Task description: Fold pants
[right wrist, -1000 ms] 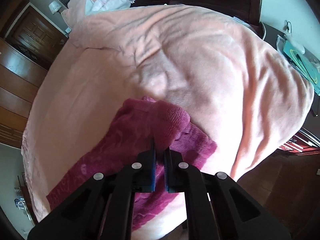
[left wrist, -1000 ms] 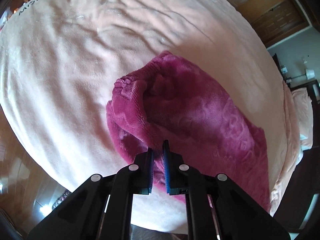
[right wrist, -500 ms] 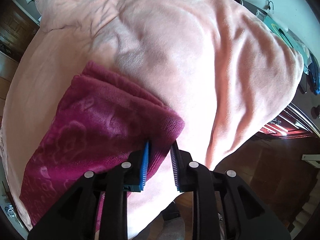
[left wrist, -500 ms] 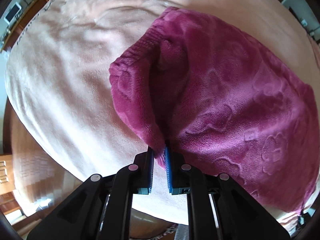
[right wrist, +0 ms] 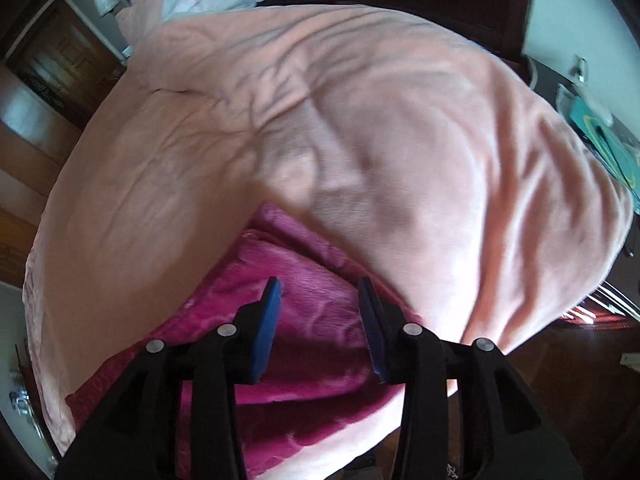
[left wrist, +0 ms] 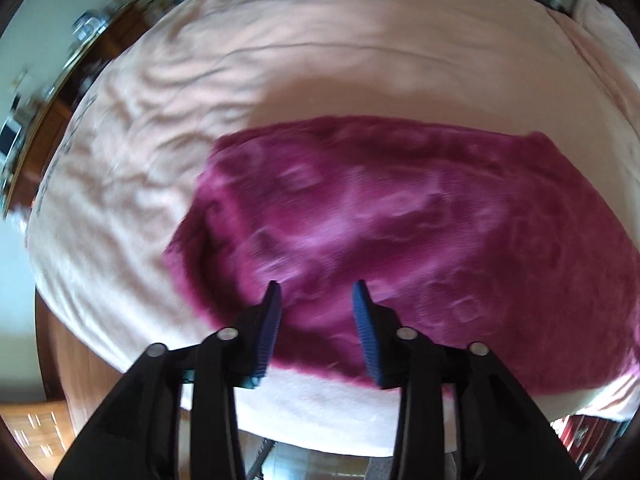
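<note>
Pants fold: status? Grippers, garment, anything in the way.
Left gripper and right gripper open, jaws just opened, nothing pinched. Magenta pants lying folded on peach blanket. Nothing in the way.

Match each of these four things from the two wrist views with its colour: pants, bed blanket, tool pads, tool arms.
Things:
1. pants
2. bed blanket
3. pads of the left tool
4. arms of the right tool

Colours:
A. black
B. pale peach pink
C. magenta
D. blue

Pairs: 1-C, 2-B, 3-D, 4-A
</note>
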The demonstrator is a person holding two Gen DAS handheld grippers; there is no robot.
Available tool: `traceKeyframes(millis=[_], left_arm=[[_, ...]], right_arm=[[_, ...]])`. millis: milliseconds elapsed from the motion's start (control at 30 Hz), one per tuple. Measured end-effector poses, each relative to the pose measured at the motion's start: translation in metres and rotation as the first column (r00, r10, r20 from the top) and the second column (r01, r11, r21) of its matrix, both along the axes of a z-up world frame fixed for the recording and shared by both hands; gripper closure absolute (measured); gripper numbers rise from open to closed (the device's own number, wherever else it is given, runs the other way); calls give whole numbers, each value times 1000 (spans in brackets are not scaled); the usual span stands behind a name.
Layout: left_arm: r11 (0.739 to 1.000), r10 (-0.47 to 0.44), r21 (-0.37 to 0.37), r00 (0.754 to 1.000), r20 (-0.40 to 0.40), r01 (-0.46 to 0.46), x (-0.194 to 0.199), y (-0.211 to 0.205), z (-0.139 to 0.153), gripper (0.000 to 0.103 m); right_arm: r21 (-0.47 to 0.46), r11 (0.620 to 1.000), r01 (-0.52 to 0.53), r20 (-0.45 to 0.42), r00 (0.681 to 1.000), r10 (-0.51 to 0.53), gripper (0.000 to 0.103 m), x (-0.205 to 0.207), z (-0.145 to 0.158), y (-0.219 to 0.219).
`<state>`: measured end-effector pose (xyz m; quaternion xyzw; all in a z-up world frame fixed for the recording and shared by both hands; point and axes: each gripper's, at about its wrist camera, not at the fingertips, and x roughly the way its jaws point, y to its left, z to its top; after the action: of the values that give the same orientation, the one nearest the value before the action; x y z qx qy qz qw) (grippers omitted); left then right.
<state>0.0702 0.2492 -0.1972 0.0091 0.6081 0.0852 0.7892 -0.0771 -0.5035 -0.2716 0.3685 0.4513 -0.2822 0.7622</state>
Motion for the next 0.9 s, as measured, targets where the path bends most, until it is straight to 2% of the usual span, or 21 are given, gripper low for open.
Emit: traceKeyframes(millis=[100, 200, 300, 367, 467, 600, 800, 900], left_arm=[[995, -92, -26, 996, -1, 92, 19, -31, -3, 59], [985, -163, -65, 986, -16, 162, 39, -57, -19, 58], [975, -217, -61, 975, -48, 214, 50, -86, -31, 58], [968, -246, -61, 967, -70, 242, 58, -98, -42, 58], [959, -284, -54, 953, -105, 280, 68, -110, -55, 58], [949, -315, -42, 939, -141, 312, 77, -115, -72, 54], [938, -345, -26, 922, -177, 346, 95, -123, -93, 52], [937, -347, -31, 918, -190, 348, 107, -127, -104, 51]], right_arm=[[-28, 996, -85, -27, 996, 84, 59, 37, -5, 14], [-39, 992, -119, -87, 990, 115, 59, 67, -23, 17], [-22, 991, -132, -135, 983, 128, 62, 77, -43, 10], [-5, 989, -145, -150, 978, 143, 88, 81, -52, 9], [-71, 987, -144, -168, 977, 130, 92, 85, -44, 12], [-174, 979, -108, -176, 981, 77, 93, 89, -28, 9], [-192, 975, -108, -214, 975, 66, 90, 105, -47, 7], [-186, 980, -75, -163, 986, 45, 74, 95, -32, 9]])
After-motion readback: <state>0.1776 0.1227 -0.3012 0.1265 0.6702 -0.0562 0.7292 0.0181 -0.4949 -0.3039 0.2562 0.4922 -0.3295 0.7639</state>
